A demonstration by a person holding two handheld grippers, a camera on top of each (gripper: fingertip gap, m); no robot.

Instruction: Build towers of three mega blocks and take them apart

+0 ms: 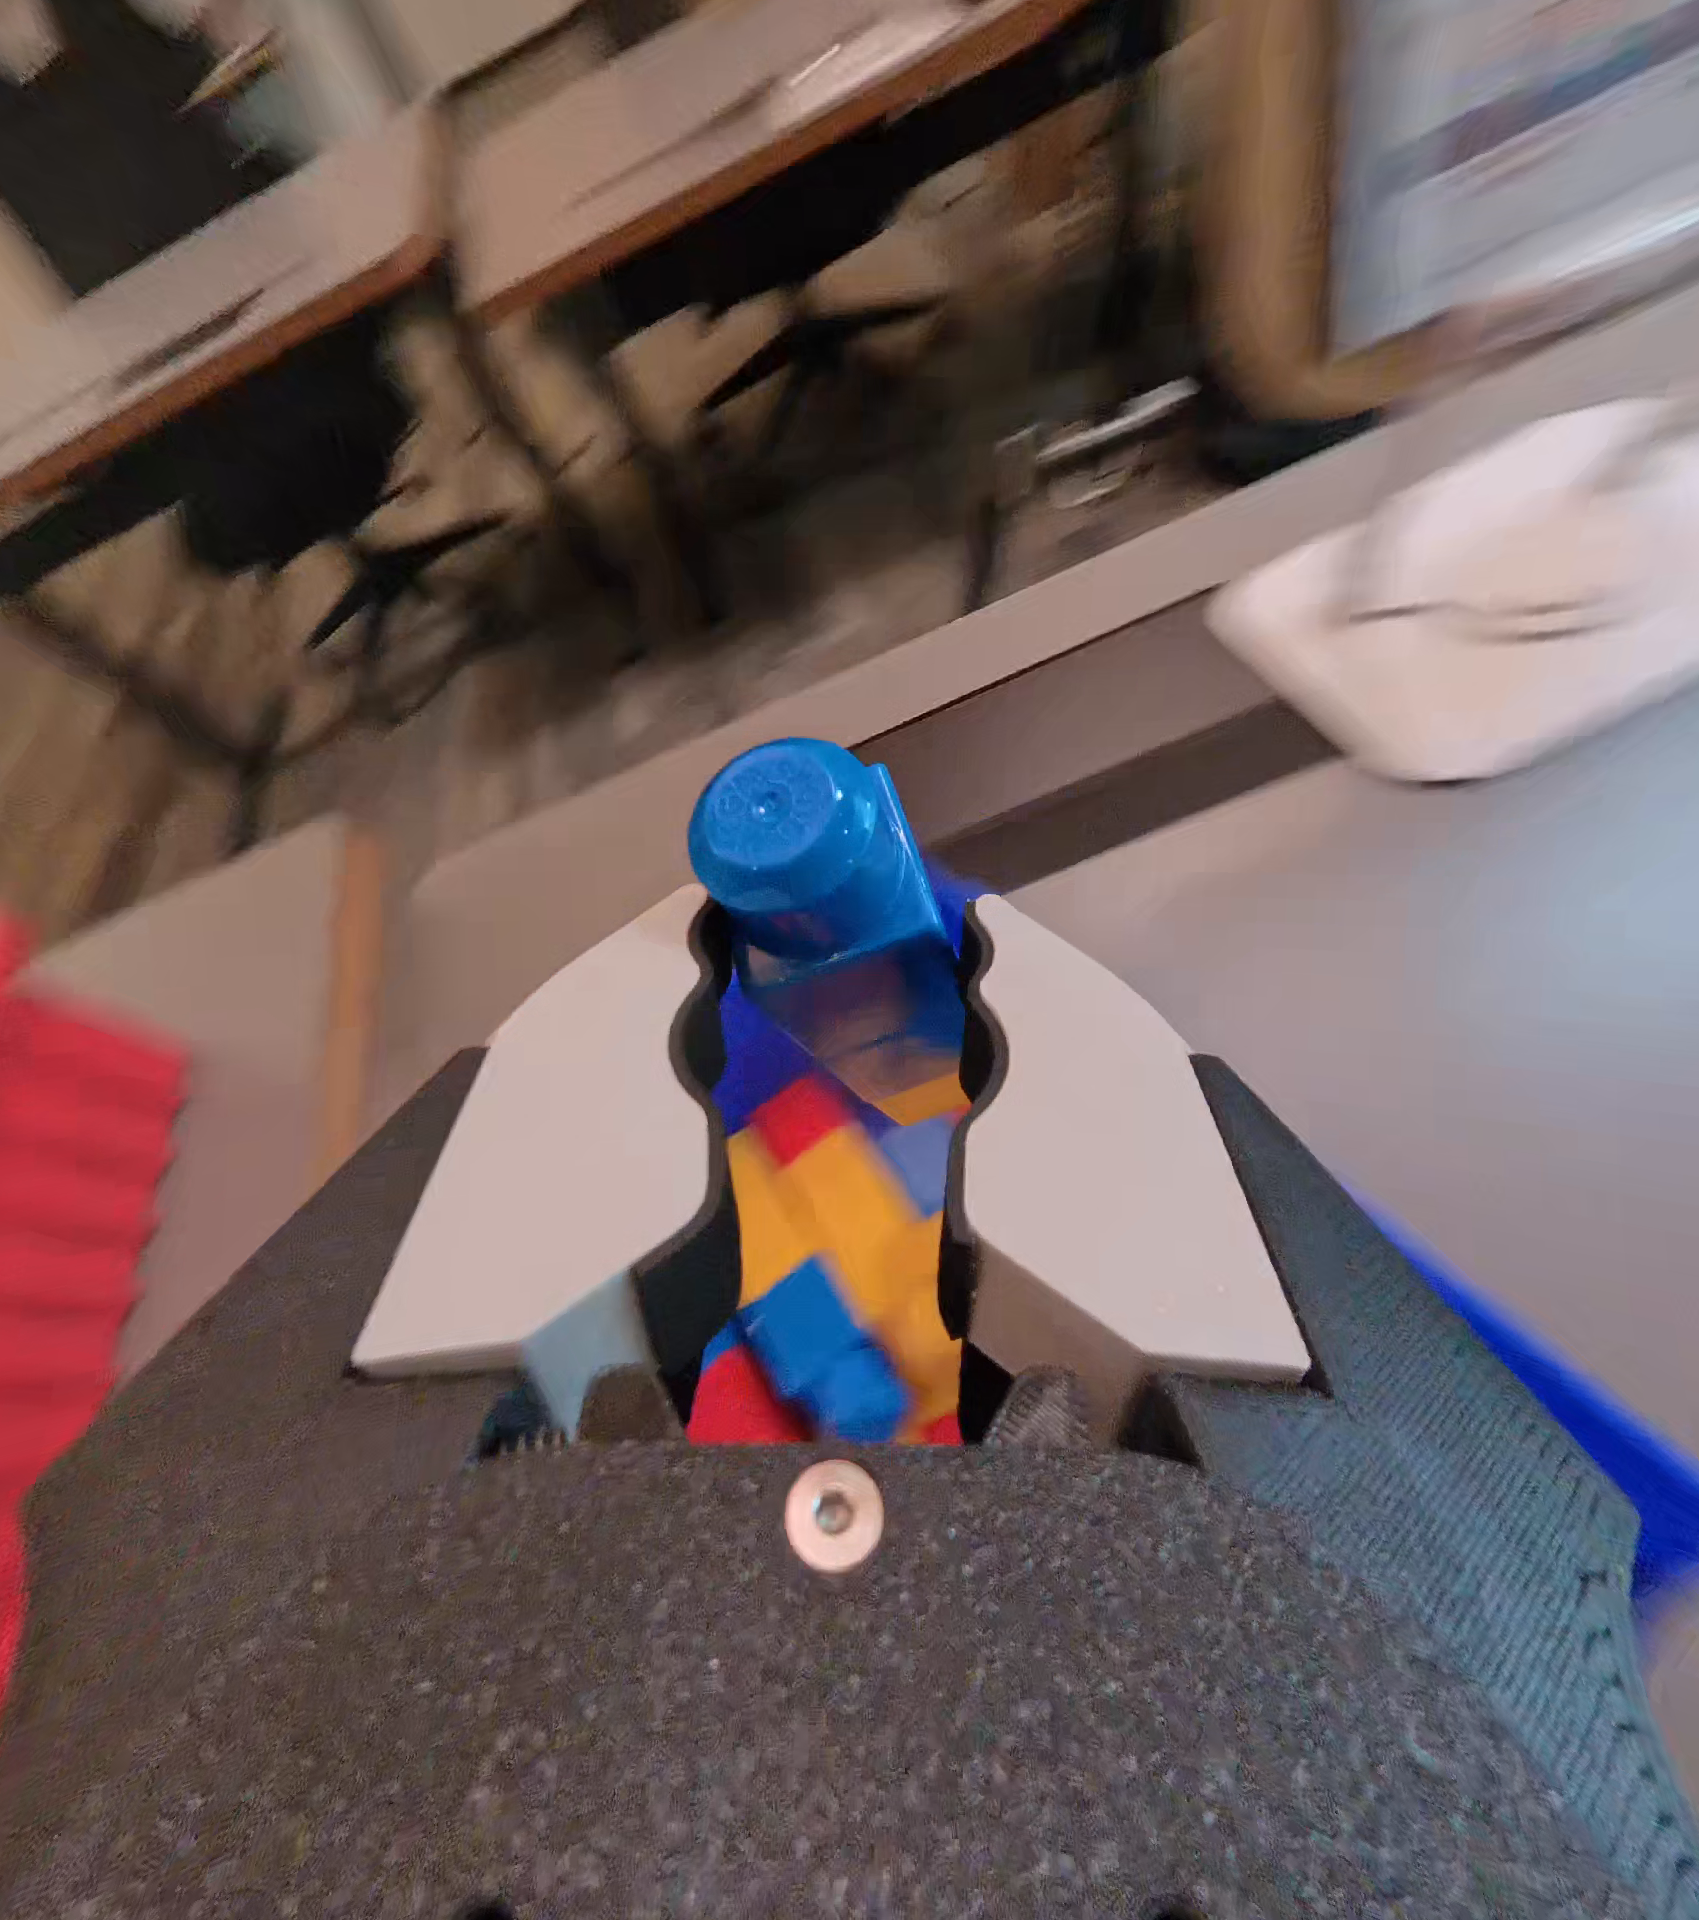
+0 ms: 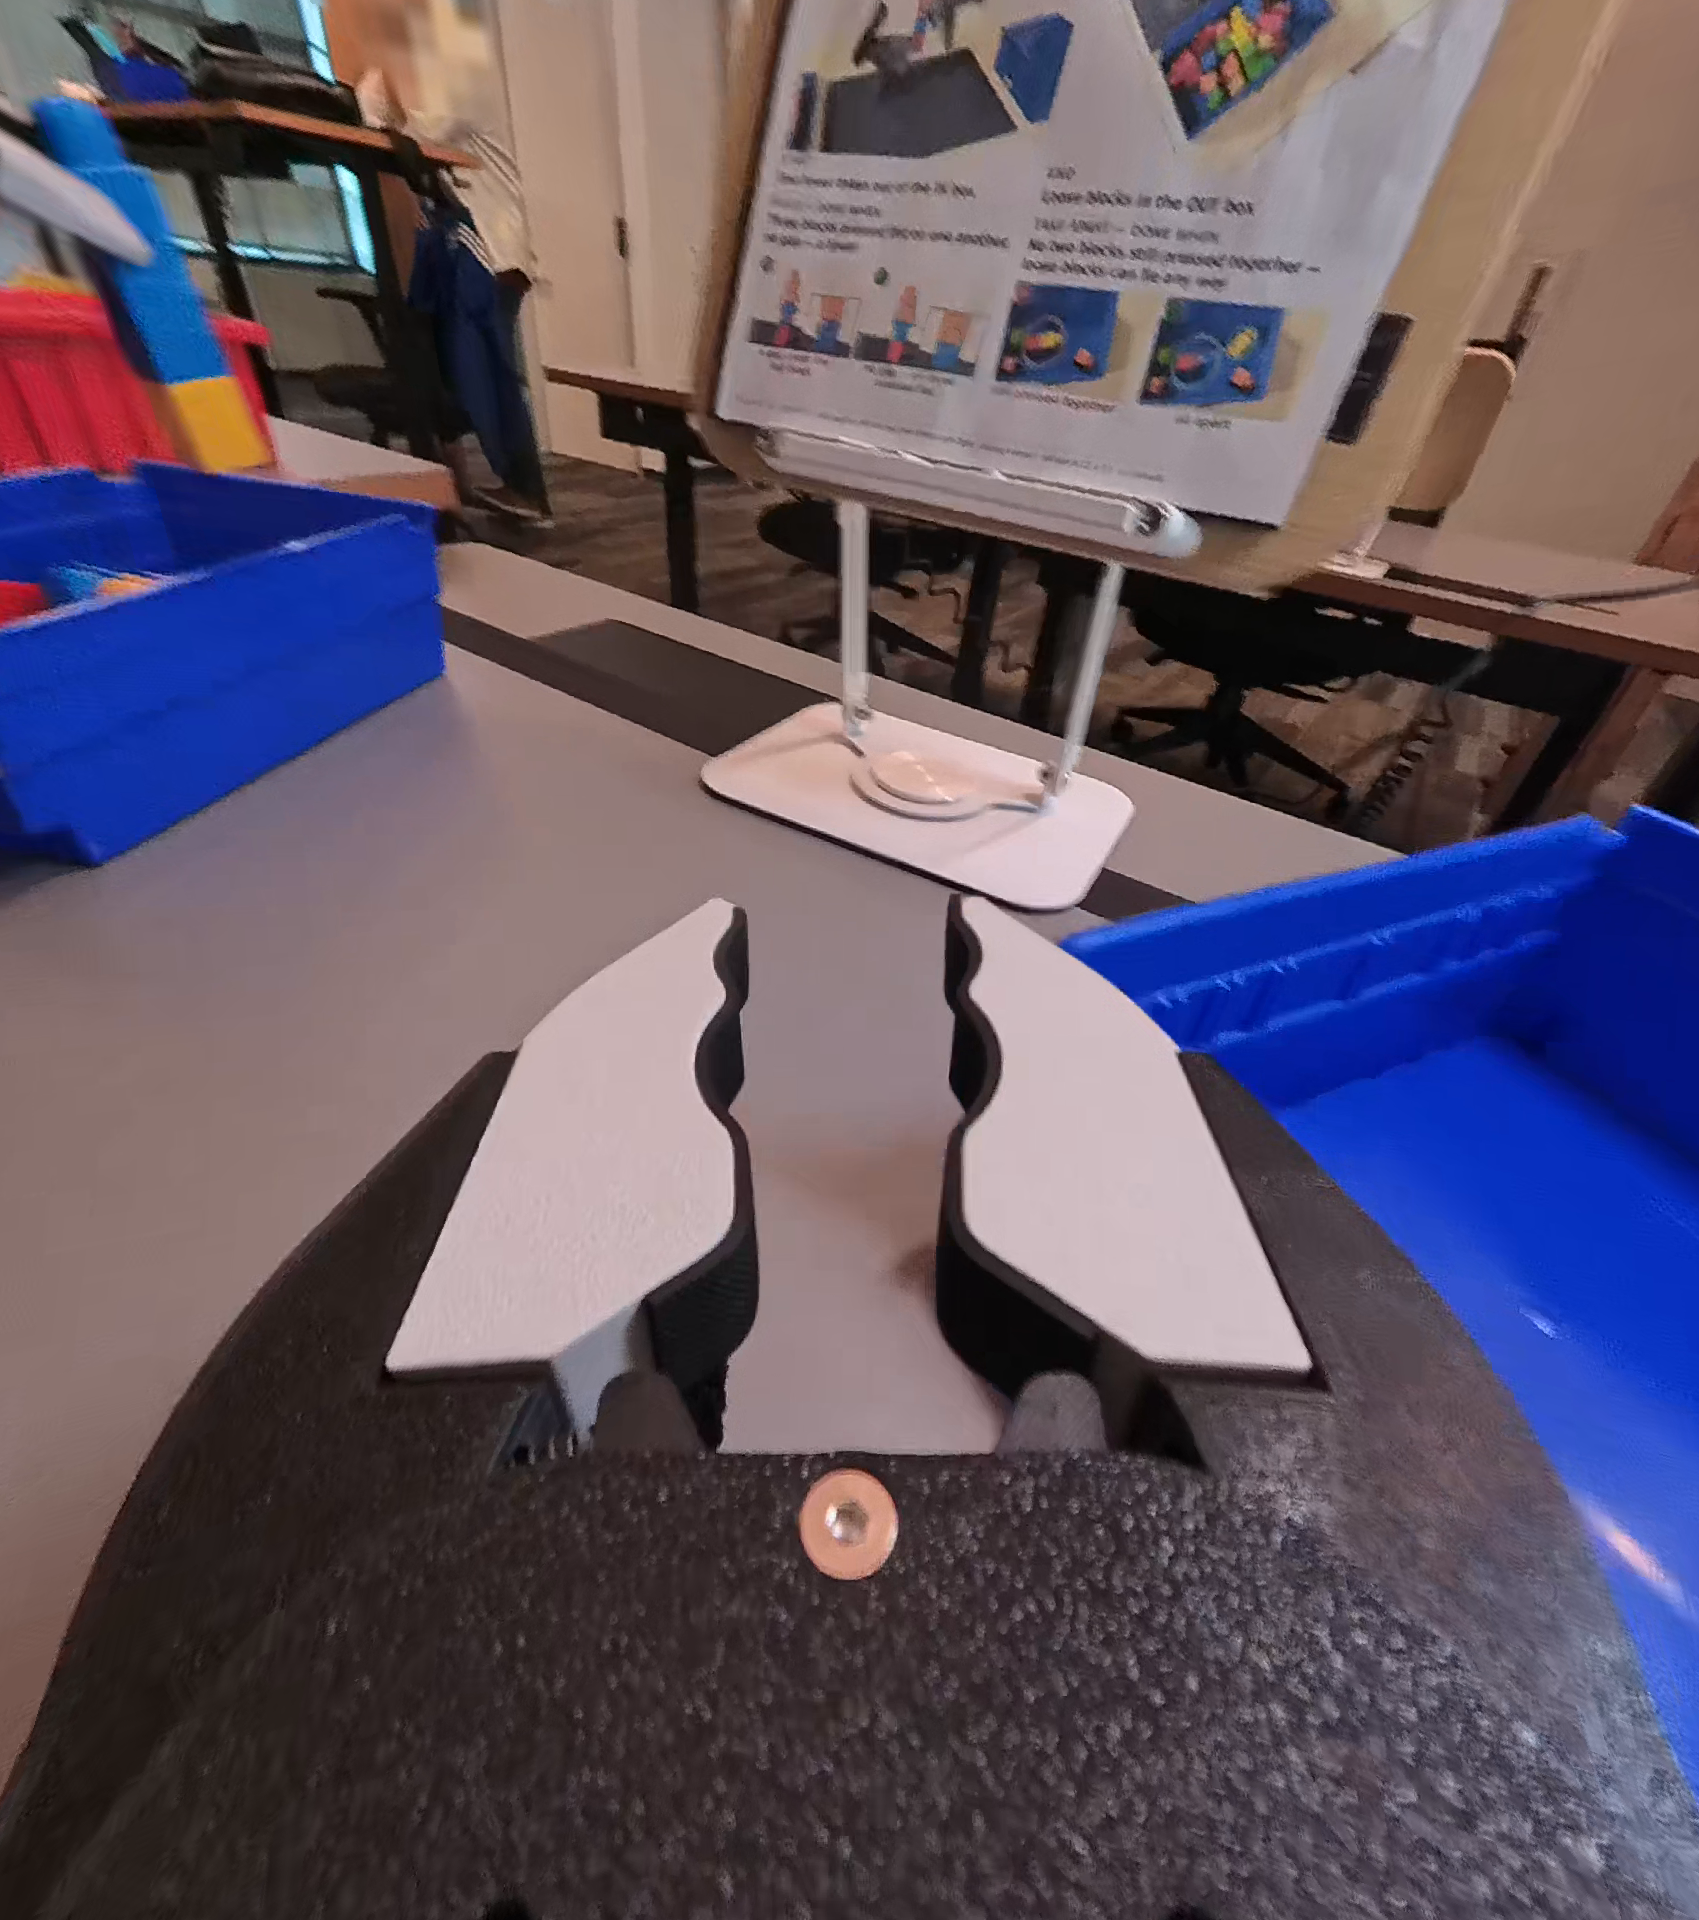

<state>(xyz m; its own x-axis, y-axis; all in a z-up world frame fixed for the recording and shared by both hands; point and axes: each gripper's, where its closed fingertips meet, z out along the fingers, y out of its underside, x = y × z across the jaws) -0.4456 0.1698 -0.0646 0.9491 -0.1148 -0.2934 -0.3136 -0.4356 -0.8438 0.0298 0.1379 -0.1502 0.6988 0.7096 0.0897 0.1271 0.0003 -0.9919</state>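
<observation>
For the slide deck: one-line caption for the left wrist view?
Left gripper shut on a blue mega block, lifted above a blue bin of mixed blocks.

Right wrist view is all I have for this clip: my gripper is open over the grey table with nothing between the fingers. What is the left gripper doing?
Observer: The left gripper is shut on a blue block, whose round stud pokes out beyond the fingertips.
Operator: What is underneath it?
Observer: Through the gap between its fingers, mixed blocks in red, yellow and blue show below. They are blurred, so I cannot tell whether any are joined.
</observation>
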